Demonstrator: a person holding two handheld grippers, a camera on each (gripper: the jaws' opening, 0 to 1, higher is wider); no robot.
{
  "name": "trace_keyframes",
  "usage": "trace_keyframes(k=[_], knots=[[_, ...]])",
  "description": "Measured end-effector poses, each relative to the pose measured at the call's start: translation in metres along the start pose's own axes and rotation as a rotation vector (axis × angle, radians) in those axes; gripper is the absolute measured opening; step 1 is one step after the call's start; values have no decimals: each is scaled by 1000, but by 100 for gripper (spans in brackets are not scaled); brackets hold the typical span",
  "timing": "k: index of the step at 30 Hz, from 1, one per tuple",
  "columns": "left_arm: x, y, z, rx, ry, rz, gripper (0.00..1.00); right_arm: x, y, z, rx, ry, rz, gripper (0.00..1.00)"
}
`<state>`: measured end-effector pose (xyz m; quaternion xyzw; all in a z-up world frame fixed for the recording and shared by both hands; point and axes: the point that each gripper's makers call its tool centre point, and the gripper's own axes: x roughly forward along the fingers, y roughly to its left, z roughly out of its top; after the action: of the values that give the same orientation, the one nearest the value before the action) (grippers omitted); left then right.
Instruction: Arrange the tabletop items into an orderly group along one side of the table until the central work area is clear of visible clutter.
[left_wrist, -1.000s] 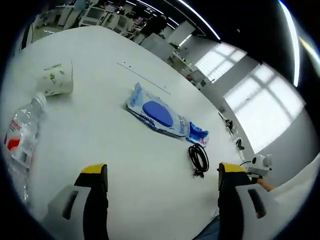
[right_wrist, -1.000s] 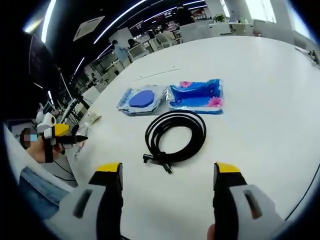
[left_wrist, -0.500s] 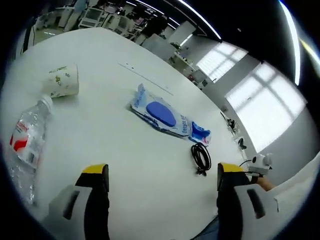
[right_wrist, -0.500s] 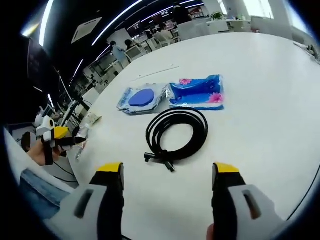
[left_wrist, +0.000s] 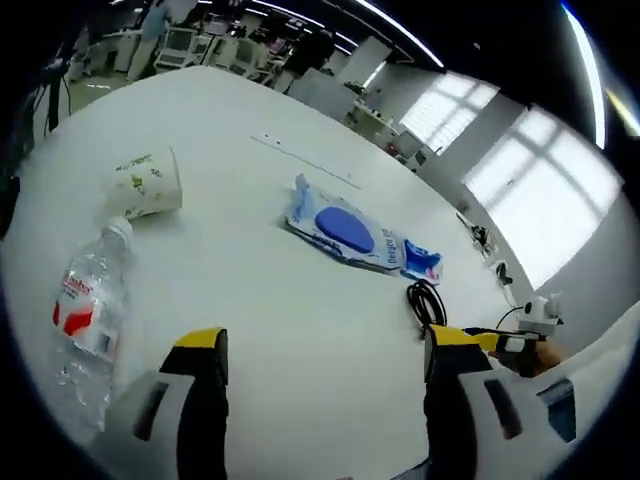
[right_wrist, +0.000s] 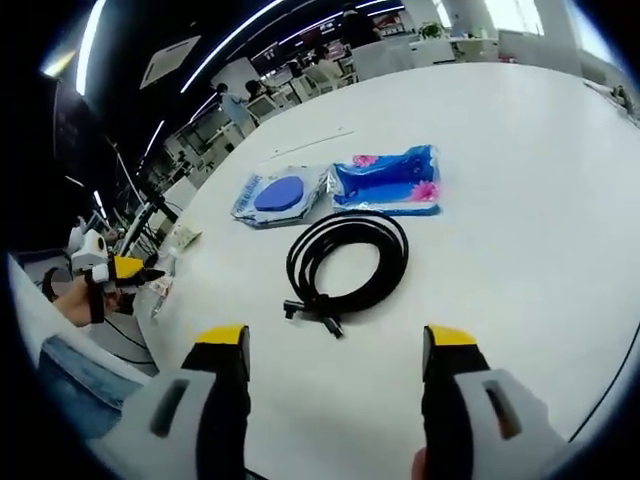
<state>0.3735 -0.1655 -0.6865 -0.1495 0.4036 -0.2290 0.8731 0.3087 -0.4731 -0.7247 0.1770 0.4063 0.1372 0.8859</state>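
Hovering wide open, empty: right gripper lined up on coiled cable at 12 o'clock, blue packets beyond; left gripper, bottle at 9, cup farther across bench.

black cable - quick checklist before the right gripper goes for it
1. Right gripper open: ok, jaws spread wide with nothing between them.
2. Black cable ahead of the jaws: ok, it lies roughly centred beyond them.
3. Cable bundled: ok, coiled in a loop, its short tied end pointing toward the gripper.
4. Cable apart from the blue floral pack: cannot tell, the coil's far edge lies very close to it.
5. Left gripper out of the way: ok, open over the table near the water bottle.
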Motion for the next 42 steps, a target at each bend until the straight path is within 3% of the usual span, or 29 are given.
trace_keyframes(k=[5,8,14,17,23,28,31,34,36,42], knots=[[-6,26,15,178,39,91,78,-1,-4,-5,11,8,-7,69],[-7,35,25,208,54,84,78,-1,-4,-7,17,10,-7,68],[-13,65,52,309,75,157,77,-2,-4,-5,20,8,-5,68],[-14,81,66,421,108,211,75,-1,-4,-4,23,8,-4,68],[-7,99,78,606,207,257,76,0,-5,-3,38,7,-2,68],[5,104,91,638,233,244,75,0,-6,-4,50,7,-5,67],[9,116,100,700,277,267,75,0,-6,-5,59,7,-7,67],[15,126,107,699,311,265,75,0,-7,-6,69,6,-11,67],[20,132,107,673,344,261,74,0,-7,-6,73,7,-13,66],[33,147,99,720,438,265,73,0,-7,0,105,-11,-17,66]])
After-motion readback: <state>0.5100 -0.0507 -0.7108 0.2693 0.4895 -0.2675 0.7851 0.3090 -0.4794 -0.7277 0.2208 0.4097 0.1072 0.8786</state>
